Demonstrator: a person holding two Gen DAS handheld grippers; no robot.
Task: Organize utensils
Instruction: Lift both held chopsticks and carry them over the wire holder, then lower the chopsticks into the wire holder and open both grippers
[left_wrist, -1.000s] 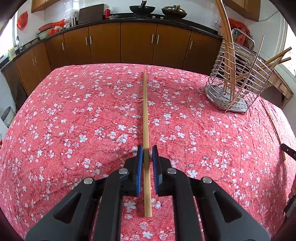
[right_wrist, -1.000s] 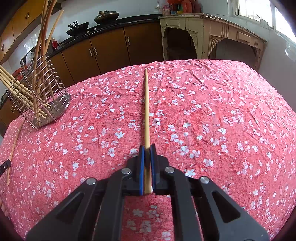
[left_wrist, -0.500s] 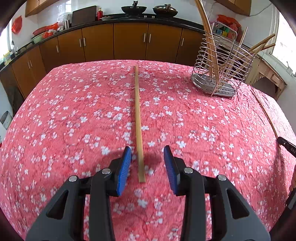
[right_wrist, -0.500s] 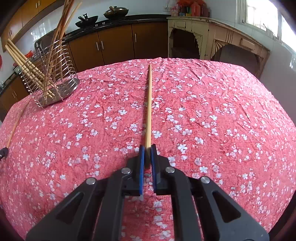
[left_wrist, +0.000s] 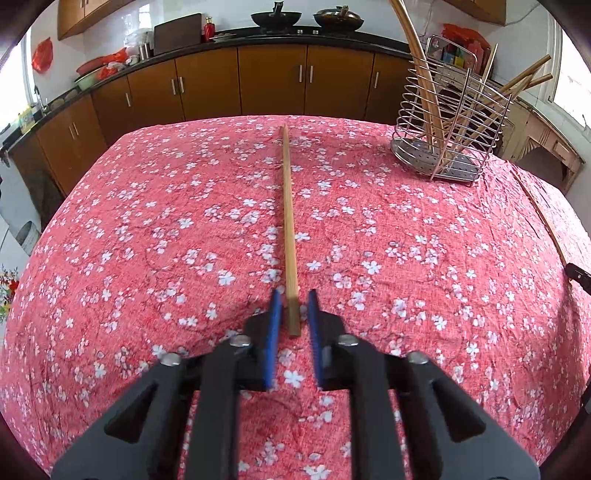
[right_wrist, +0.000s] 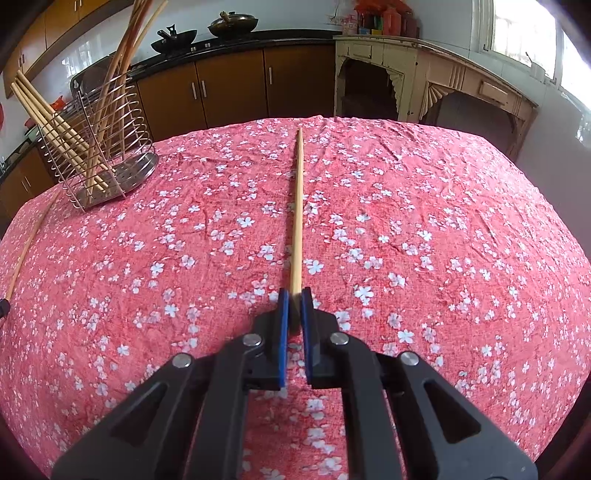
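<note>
A long wooden chopstick lies on the red flowered tablecloth, pointing away from me. Its near end sits between the blue pads of my left gripper; the jaws are closing, with a thin gap still showing on each side of the stick. My right gripper is shut on the near end of a second chopstick, which also points away over the cloth. A wire utensil rack holding several chopsticks stands at the back right in the left wrist view, and the rack is at the back left in the right wrist view.
The table drops off at its far edge towards brown kitchen cabinets. A cream sideboard stands beyond the table's right corner. The other gripper's chopstick shows along the left cloth edge in the right wrist view.
The left gripper let go of its chopstick, opened wide, slid back to the stick's near end and is narrowing around it. The right gripper stays shut on its chopstick.
</note>
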